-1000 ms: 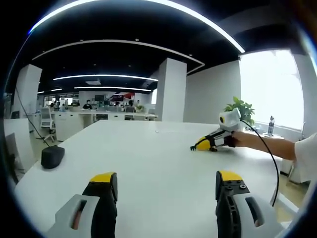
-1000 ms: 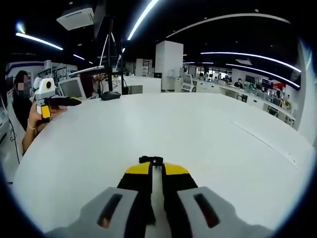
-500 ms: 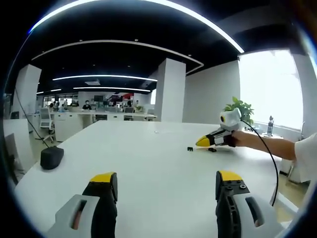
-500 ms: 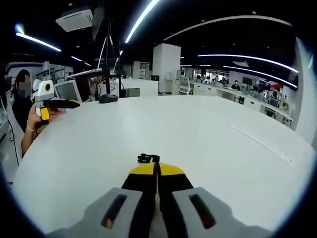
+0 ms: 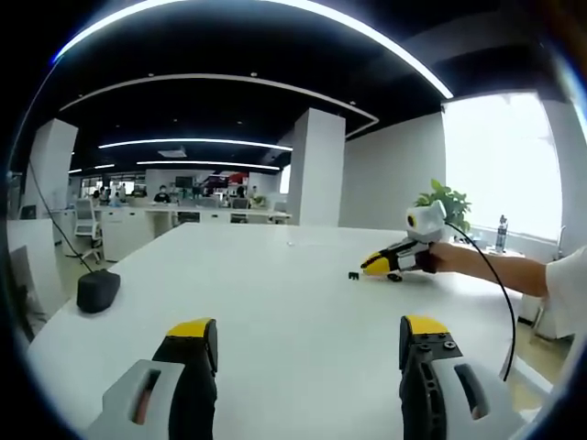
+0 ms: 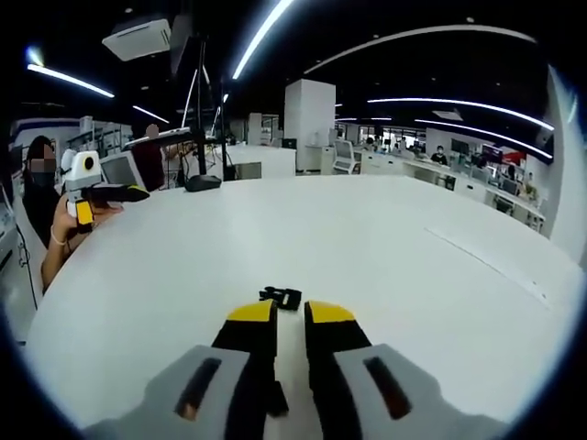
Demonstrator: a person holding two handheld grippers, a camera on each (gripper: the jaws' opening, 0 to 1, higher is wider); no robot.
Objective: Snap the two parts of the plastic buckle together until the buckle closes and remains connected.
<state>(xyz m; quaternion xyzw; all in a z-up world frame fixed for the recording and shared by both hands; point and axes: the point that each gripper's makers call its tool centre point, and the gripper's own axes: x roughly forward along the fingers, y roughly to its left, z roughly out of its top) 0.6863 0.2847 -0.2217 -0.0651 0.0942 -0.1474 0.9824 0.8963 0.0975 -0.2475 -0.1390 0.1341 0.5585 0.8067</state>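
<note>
A small black plastic buckle [image 6: 281,297] lies on the white table [image 6: 385,247], just ahead of my right gripper [image 6: 290,313]. That gripper's yellow-tipped jaws stand slightly apart with nothing between them. The buckle looks like one piece; its joint is too small to make out. In the left gripper view the same buckle [image 5: 354,274] rests a short way in front of the right gripper [image 5: 369,266], which a hand holds low over the table. My left gripper [image 5: 307,330] is wide open and holds nothing, well back from the buckle. It also appears far left in the right gripper view, as the left gripper [image 6: 138,192].
A black mouse-shaped object [image 5: 97,290] sits near the table's left edge. A potted plant [image 5: 445,203] stands behind the right hand. A monitor [image 6: 133,163] and a person's forearm [image 6: 57,240] are past the table's far left side. Office desks stand far behind.
The right gripper was shut on the buckle; it has let go, parted its jaws and drawn back slightly, leaving the buckle on the table. The left gripper has stayed still.
</note>
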